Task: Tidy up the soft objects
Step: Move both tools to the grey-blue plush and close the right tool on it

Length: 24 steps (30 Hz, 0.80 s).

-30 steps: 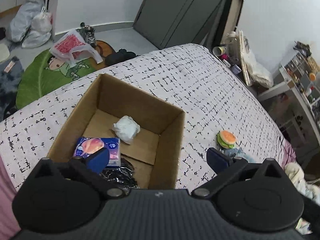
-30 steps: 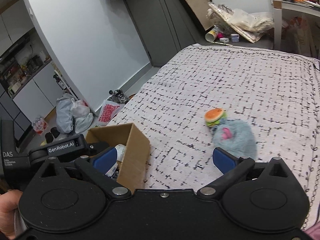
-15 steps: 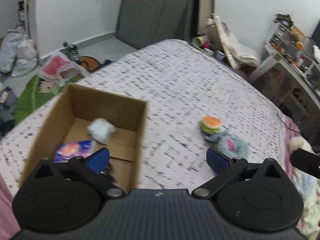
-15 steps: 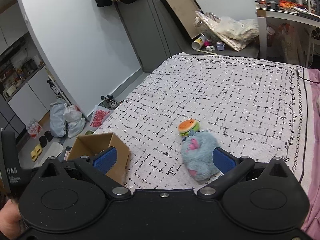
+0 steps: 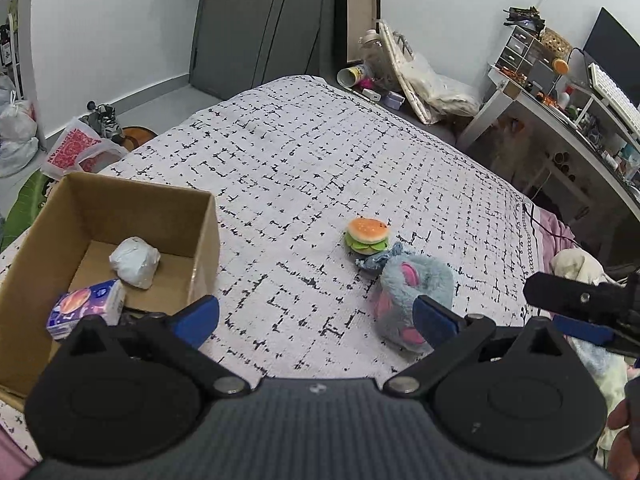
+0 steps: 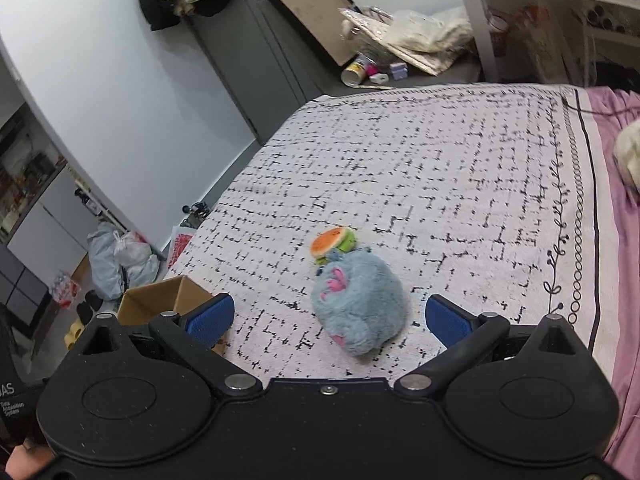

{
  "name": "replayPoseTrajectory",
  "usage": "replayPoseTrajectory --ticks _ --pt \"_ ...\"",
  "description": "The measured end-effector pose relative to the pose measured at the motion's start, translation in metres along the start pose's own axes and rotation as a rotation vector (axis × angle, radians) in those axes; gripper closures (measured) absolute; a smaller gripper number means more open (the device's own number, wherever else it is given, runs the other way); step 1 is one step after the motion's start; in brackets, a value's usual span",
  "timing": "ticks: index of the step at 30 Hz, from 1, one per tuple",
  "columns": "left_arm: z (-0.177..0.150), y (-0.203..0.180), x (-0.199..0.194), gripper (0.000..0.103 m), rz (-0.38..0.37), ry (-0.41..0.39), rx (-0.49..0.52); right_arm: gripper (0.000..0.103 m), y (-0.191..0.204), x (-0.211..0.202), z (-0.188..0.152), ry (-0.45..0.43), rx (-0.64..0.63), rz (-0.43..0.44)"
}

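Note:
A blue-grey plush toy (image 5: 408, 292) with pink patches lies on the patterned bedspread (image 5: 300, 152), touching a small burger toy (image 5: 367, 235). An open cardboard box (image 5: 100, 208) at the left holds a white soft bundle (image 5: 134, 262) and a tissue pack (image 5: 86, 306). My left gripper (image 5: 314, 320) is open and empty, above the bed between box and plush. My right gripper (image 6: 328, 320) is open, with the plush (image 6: 358, 300) between its fingers' line, just ahead; the burger toy (image 6: 334, 242) sits beyond. The right gripper also shows in the left wrist view (image 5: 580, 312).
The box's corner (image 6: 160, 300) shows at the right view's left. Beyond the bed's far end are a dark cabinet (image 5: 260, 20), bags and clutter (image 5: 420, 80). A desk (image 5: 560, 112) stands at the right. Plastic bags (image 5: 72, 148) lie on the floor at left.
Both grippers swung right, away from the box toward the plush. The plush now sits centred just ahead of the right gripper's open fingers. Nothing was grasped.

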<state>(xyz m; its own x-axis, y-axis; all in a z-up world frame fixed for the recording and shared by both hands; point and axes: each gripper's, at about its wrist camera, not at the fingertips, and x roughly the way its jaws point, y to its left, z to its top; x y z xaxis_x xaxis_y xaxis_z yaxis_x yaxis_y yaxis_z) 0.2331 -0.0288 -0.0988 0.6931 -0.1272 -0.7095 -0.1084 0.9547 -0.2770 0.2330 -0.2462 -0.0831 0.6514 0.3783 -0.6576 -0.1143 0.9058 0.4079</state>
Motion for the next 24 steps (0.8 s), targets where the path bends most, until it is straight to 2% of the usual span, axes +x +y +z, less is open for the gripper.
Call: replayPoseTrajectory --ticks 4,11,13,15,18,20,23,24 --pt "0.004 -0.006 0.006 0.001 -0.011 0.014 -0.016 0.000 -0.014 0.006 -0.003 0.007 0.079 -0.018" --pt "0.011 -0.023 0.024 0.004 -0.001 0.043 -0.036 0.003 -0.025 0.015 -0.002 0.000 0.105 -0.018" --pt "0.012 -0.028 0.030 0.004 -0.003 0.047 -0.047 0.006 -0.032 0.019 -0.002 0.001 0.126 -0.006" --pt "0.014 -0.033 0.034 0.006 -0.010 0.049 -0.054 0.017 -0.037 0.023 -0.002 0.007 0.154 -0.003" --pt "0.016 -0.040 0.043 0.013 -0.029 0.069 -0.076 0.022 -0.048 0.031 -0.001 0.021 0.204 0.023" --pt "0.017 -0.040 0.048 0.027 -0.042 0.083 -0.122 0.027 -0.054 0.036 -0.001 0.023 0.240 0.040" --pt "0.018 -0.041 0.059 0.041 -0.046 0.119 -0.193 0.032 -0.061 0.042 -0.001 0.023 0.278 0.059" --pt "0.019 -0.041 0.063 0.043 -0.046 0.130 -0.213 0.036 -0.062 0.045 -0.001 0.024 0.286 0.067"
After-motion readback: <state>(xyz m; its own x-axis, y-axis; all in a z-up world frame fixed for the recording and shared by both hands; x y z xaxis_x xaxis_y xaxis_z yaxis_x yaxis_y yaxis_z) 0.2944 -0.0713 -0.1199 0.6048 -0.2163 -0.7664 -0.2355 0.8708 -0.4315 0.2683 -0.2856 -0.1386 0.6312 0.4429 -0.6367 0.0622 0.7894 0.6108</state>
